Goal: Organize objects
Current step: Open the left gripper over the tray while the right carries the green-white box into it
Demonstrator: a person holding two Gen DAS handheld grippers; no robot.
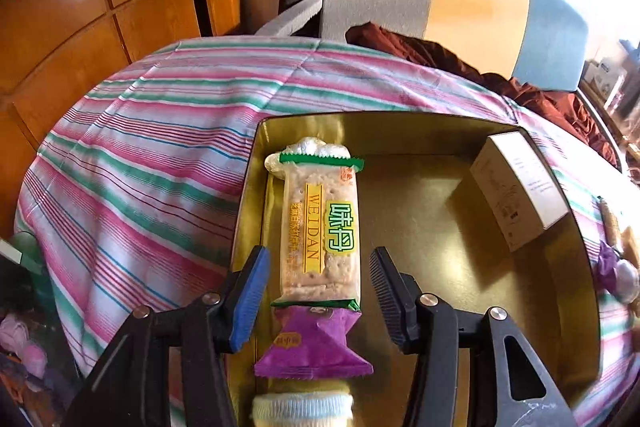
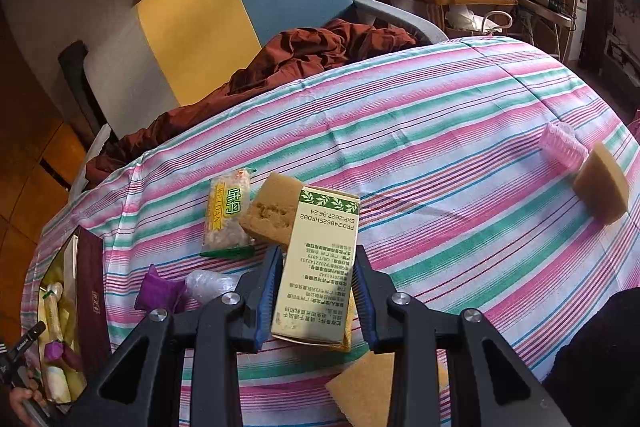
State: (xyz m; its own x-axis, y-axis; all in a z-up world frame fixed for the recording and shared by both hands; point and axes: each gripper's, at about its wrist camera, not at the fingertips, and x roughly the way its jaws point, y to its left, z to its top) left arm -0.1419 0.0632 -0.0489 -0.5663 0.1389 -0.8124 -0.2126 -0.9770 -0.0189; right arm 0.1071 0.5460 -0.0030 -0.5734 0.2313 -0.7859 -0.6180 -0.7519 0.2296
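In the left wrist view a gold-lined box (image 1: pixel 440 131) sits on the striped cloth. Along its left side lie a green-ended cracker pack (image 1: pixel 320 227), a purple candy (image 1: pixel 312 343), a silver-wrapped sweet (image 1: pixel 316 147) and a pale roll (image 1: pixel 300 407). A white carton (image 1: pixel 516 187) leans in its right corner. My left gripper (image 1: pixel 318 291) is open, its pads either side of the cracker pack's near end. In the right wrist view my right gripper (image 2: pixel 316 291) is shut on a cream carton with green trim (image 2: pixel 316 267), held over the cloth.
On the cloth in the right wrist view lie a second cracker pack (image 2: pixel 228 215), sponge pieces (image 2: pixel 272 215) (image 2: pixel 600 183) (image 2: pixel 372 391), a purple candy (image 2: pixel 160 287), a clear wrapper (image 2: pixel 208 283) and a pink roller (image 2: pixel 560 147). The box (image 2: pixel 92 291) stands at far left. A chair with brown cloth (image 2: pixel 280 59) stands behind.
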